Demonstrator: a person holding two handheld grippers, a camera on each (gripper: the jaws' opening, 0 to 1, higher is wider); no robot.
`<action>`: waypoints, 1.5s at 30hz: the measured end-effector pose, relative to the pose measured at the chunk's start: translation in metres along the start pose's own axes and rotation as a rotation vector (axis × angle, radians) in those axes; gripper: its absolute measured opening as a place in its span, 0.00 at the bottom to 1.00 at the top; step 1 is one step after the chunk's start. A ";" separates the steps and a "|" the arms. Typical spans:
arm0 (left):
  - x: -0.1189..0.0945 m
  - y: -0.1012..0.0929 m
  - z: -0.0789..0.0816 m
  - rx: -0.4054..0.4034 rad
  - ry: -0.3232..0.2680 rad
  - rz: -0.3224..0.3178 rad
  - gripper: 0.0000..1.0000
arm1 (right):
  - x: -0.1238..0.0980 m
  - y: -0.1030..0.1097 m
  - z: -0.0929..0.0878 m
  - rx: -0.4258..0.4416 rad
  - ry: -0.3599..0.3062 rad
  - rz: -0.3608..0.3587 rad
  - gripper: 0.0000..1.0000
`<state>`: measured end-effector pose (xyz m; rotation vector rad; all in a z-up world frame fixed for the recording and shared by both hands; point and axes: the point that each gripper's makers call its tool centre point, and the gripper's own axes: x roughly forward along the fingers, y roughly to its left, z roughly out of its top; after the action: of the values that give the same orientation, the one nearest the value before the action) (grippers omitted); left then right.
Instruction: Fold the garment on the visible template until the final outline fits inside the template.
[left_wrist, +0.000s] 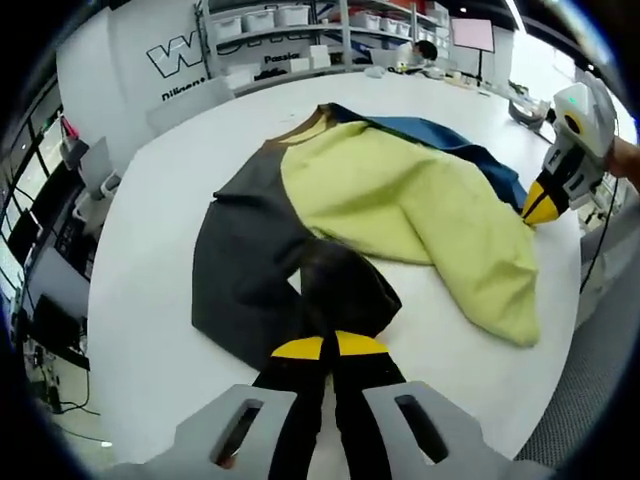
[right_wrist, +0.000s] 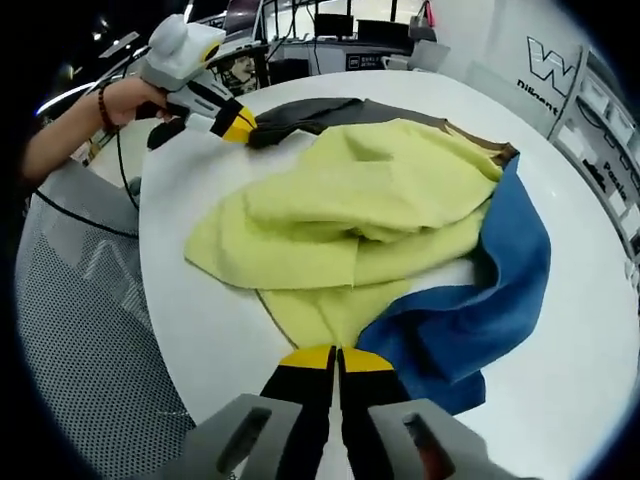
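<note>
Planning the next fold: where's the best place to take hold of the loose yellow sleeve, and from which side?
Judging by its pose, take the yellow sleeve at its free end, coming in from the table edge. That end lies flat and single on bare white table, clear of the grey panel and both tools.

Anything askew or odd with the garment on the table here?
Yes. The garment lies bunched and crooked on the white table, yellow lining rumpled over the blue and grey panels. Each hand-held gripper is shut on an edge.
</note>
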<state>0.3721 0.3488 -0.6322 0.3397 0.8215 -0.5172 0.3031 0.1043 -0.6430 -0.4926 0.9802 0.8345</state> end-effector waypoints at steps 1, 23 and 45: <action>0.000 0.000 0.000 0.010 -0.002 0.001 0.00 | -0.001 0.000 -0.002 0.004 0.001 0.002 0.00; -0.008 0.004 -0.010 -0.012 0.021 0.030 0.01 | -0.013 0.003 -0.025 0.051 0.028 0.010 0.00; -0.035 -0.044 0.005 -0.004 -0.102 -0.084 0.10 | -0.012 0.003 -0.024 0.041 0.041 -0.009 0.00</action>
<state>0.3308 0.3210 -0.6062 0.2735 0.7406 -0.6059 0.2845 0.0844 -0.6446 -0.4803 1.0300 0.7970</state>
